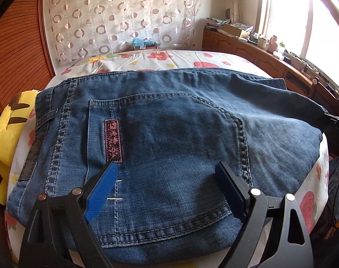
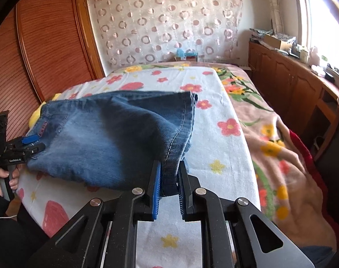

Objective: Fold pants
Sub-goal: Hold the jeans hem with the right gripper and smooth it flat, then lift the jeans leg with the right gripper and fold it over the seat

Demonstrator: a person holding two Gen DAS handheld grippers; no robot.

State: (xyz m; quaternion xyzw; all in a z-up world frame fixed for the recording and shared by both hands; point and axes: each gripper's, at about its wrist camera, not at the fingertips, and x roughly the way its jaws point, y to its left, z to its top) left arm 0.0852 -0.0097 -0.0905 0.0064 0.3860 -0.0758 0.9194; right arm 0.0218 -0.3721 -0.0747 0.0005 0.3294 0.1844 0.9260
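Blue denim pants (image 1: 169,120) lie folded on a flowered white sheet (image 1: 160,59), back pocket with a dark red patch (image 1: 113,140) facing up. My left gripper (image 1: 167,169) is open, its blue fingers (image 1: 102,192) resting over the pocket with nothing between them. In the right wrist view the pants (image 2: 116,134) stretch from the left toward me. My right gripper (image 2: 169,167) is shut on the seam edge of the pants, lifting that end off the sheet (image 2: 216,138). The left gripper (image 2: 33,144) also shows there, at the far left end of the pants.
A yellow plush toy (image 1: 6,134) lies at the bed's left edge. A wooden wardrobe (image 2: 42,44) stands on the left. A wooden sideboard (image 2: 303,84) with clutter runs under the window on the right. A flowered pink blanket (image 2: 281,151) covers the bed's right side.
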